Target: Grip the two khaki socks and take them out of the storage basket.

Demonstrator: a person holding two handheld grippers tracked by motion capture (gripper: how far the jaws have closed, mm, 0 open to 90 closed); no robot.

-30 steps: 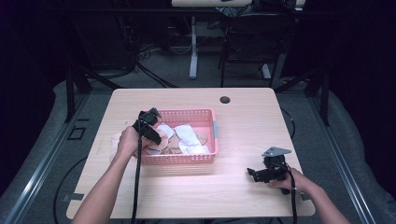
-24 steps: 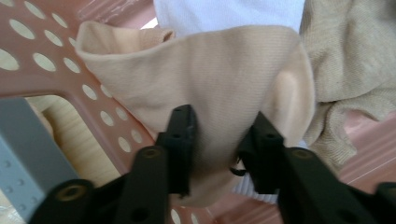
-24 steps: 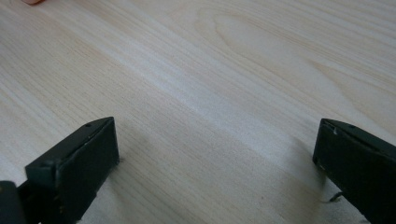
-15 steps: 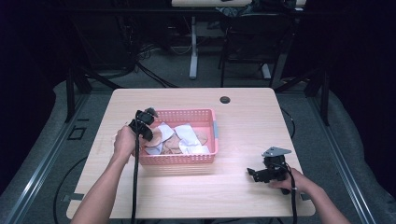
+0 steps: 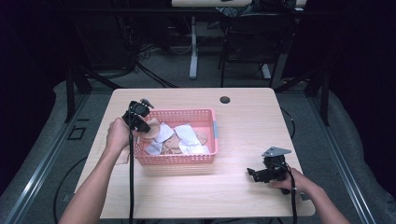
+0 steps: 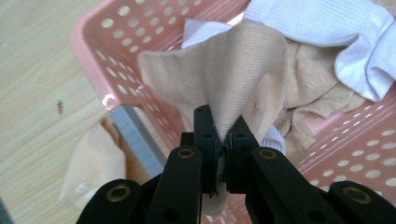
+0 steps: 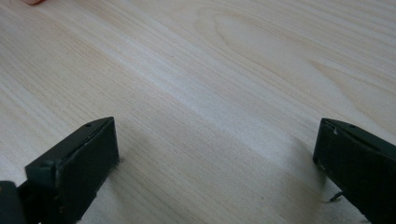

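A beige sock is being clamped by the left hand-held gripper over the pink basket's left wall; the weave is being shown close up by the left gripper view.

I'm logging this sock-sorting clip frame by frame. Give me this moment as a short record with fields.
setting: wooden table, high view from the person's side
basket: pink basket left of centre, holding white and beige socks
left gripper: left gripper shut on a beige sock, holding it above the basket's corner
outside the basket: another beige piece lies on the table beside the basket
right gripper: right gripper open, jaws wide apart, nothing between them, resting low on bare table at the right
other: small dark round thing near the far edge
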